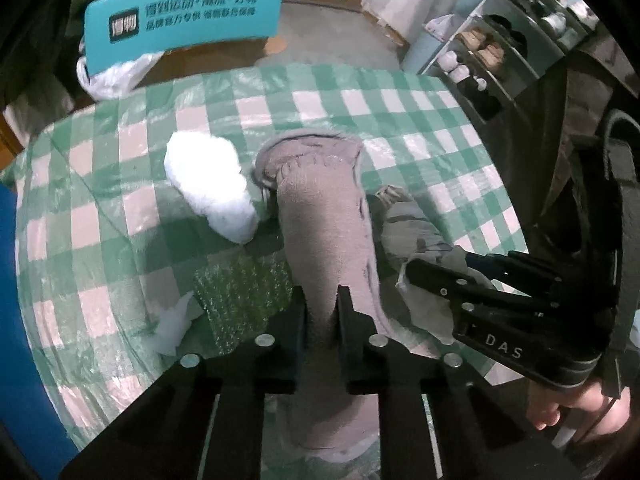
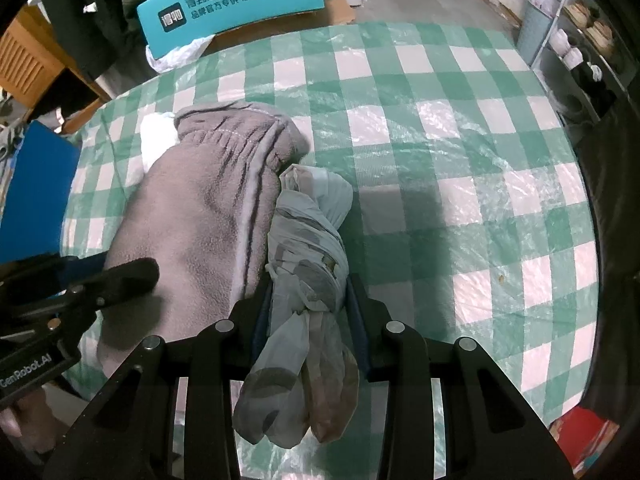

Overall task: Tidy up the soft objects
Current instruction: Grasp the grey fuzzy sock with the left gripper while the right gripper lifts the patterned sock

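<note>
**Both grippers clamped on soft things over the checked table**

Nearest the left wrist camera, the left gripper [image 1: 322, 300] is pinched narrow on a long grey fleece piece [image 1: 320, 216], whose fabric bunches between the two black fingers and runs away from them across the green-and-white checked tablecloth [image 1: 400, 100]. Just to its right, the right gripper [image 2: 310, 300] is closed on a knotted grey bundle [image 2: 308, 232] of thin, patterned cloth; the pads press both sides of the knot, and the loose ends hang toward the lens. Fleece and bundle lie side by side, touching along their length in the right wrist view. A hand [image 1: 568, 408] grips the right tool's handle at the lower right edge of the left view.

Left of the fleece lies a patch of green bubble wrap [image 1: 244, 296] with a small white scrap [image 1: 170, 328] beside it. Farther out, a white fluffy wad [image 1: 212, 192] rests against the fleece's far end. Beyond the table stands a teal sign [image 1: 184, 16], and shelving with shoes [image 1: 480, 52] is at the right.
</note>
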A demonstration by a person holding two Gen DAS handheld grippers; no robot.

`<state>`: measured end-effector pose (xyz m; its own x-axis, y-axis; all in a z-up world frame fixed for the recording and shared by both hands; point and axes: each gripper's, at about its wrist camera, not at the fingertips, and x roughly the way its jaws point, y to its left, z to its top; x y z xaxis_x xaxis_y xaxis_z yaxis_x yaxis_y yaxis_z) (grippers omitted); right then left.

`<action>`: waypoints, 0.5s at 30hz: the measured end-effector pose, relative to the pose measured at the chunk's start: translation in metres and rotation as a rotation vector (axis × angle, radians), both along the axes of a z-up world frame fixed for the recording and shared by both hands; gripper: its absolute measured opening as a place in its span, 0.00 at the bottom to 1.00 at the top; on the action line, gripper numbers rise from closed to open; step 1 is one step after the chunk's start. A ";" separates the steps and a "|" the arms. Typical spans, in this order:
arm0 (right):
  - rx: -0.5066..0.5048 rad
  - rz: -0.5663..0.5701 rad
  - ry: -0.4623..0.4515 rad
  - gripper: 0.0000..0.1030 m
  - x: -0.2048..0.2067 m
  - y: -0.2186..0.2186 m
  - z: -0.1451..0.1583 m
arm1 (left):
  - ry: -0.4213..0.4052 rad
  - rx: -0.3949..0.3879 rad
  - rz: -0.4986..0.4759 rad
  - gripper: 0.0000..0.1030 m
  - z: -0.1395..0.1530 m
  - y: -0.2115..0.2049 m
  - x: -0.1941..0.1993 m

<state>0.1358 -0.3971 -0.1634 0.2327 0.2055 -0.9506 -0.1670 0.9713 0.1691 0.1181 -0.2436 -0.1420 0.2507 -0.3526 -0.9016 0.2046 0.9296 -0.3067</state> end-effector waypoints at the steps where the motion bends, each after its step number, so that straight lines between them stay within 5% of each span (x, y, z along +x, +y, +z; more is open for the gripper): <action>1: -0.001 0.001 -0.004 0.33 -0.001 0.000 0.001 | -0.007 -0.005 -0.005 0.11 0.002 -0.001 -0.001; 15: -0.010 0.020 -0.104 0.33 -0.010 0.008 0.035 | -0.138 -0.012 -0.036 0.09 0.045 -0.002 -0.014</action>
<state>0.1260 -0.3888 -0.1284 0.3260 0.2022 -0.9235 -0.2024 0.9691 0.1407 0.1046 -0.2452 -0.0966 0.3588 -0.3741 -0.8552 0.2784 0.9174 -0.2845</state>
